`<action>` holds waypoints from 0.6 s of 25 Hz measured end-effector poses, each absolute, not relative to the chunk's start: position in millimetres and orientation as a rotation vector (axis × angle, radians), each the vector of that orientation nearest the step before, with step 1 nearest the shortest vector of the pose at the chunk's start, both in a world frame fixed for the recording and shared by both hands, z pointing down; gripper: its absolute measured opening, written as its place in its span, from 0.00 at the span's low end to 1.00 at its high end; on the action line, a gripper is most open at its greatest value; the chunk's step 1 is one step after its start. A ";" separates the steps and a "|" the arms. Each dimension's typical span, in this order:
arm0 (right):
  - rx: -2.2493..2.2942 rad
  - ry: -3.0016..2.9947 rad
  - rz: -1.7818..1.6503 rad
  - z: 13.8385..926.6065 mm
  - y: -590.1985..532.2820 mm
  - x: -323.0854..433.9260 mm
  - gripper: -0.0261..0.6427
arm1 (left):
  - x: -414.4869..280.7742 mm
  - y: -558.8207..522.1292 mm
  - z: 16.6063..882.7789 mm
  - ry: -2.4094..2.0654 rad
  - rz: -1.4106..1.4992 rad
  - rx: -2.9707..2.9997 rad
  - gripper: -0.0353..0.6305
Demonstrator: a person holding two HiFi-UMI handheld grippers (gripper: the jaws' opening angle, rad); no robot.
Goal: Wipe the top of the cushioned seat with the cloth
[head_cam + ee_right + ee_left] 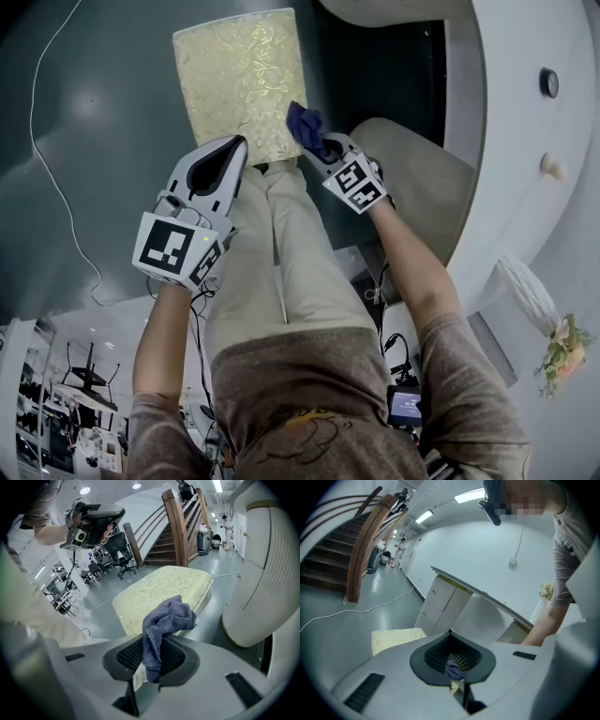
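Right claw (pixel 321 146) of mine grips the blue cloth (pixel 305 123) at the near right edge of the cushioned seat (pixel 239 75), left claw (pixel 240 146) closed empty beside that seat; wiping looks barely begun, nearly the whole top remaining.

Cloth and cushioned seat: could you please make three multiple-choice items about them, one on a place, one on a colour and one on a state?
1. Where is the cloth?
A. on the floor
B. in the right claw
C. on the white counter

2. What colour is the top of the cushioned seat?
A. red
B. black
C. pale yellow

3. What is the state of the right claw?
A. shut on the cloth
B. open and empty
C. shut on a cable

Answers: 1 B, the right gripper view shows the cloth sticking out of that claw; 2 C, the head view shows a pale yellow patterned top; 3 A, its jaws pinch the blue cloth between them.
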State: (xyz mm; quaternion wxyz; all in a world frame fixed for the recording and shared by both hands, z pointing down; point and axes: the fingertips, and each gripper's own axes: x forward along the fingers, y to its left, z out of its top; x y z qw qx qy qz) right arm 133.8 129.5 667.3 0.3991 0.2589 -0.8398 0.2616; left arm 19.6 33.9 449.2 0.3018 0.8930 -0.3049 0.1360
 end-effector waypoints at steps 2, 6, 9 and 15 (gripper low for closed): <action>0.669 -2.119 0.687 662.4 134.0 133.2 0.17 | 22.4 30.6 443.8 -0.800 0.360 2.371 0.08; 0.670 -2.111 0.729 667.9 149.8 126.6 0.17 | 23.1 30.4 446.6 -0.789 0.365 2.377 0.08; 0.664 -2.106 0.777 666.3 169.1 124.9 0.17 | 26.7 34.6 446.0 -0.791 0.369 2.384 0.08; 0.755 -2.152 0.816 618.2 174.6 125.6 0.17 | 29.1 26.4 426.2 -0.825 0.345 2.383 0.08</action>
